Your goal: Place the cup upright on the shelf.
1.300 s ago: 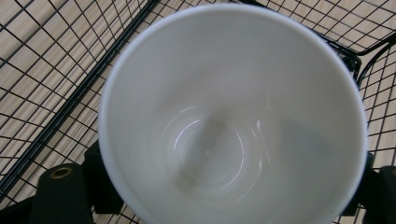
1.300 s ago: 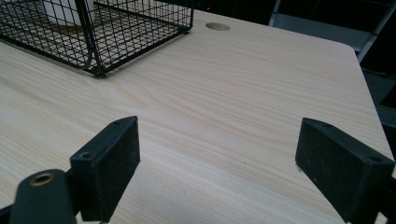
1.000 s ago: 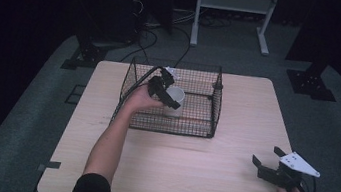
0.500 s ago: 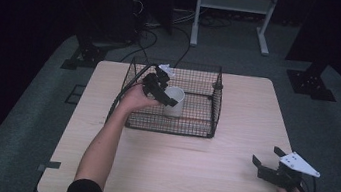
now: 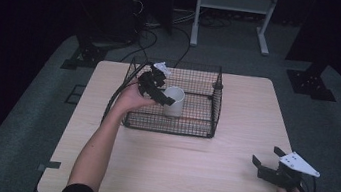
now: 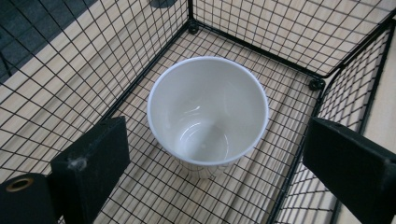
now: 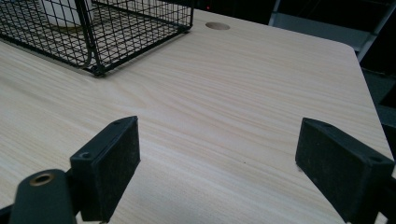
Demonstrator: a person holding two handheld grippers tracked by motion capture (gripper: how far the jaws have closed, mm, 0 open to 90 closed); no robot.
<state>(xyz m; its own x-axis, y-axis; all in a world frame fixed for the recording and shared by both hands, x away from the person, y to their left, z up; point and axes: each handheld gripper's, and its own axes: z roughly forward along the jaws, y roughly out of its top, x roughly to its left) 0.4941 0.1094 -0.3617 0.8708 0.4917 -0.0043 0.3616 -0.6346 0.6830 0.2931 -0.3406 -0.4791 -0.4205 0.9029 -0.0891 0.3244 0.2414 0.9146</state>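
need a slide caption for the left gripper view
Left gripper, jaws wide open, poised above an empty white cup standing upright inside a black wire basket.

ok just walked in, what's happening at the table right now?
A person works with two handheld grippers. The left gripper is over the black wire basket, jaws open on either side of a white cup that stands upright and empty on the basket floor, not gripped. The right gripper sits open and idle near the wooden table's right front corner, holding nothing.
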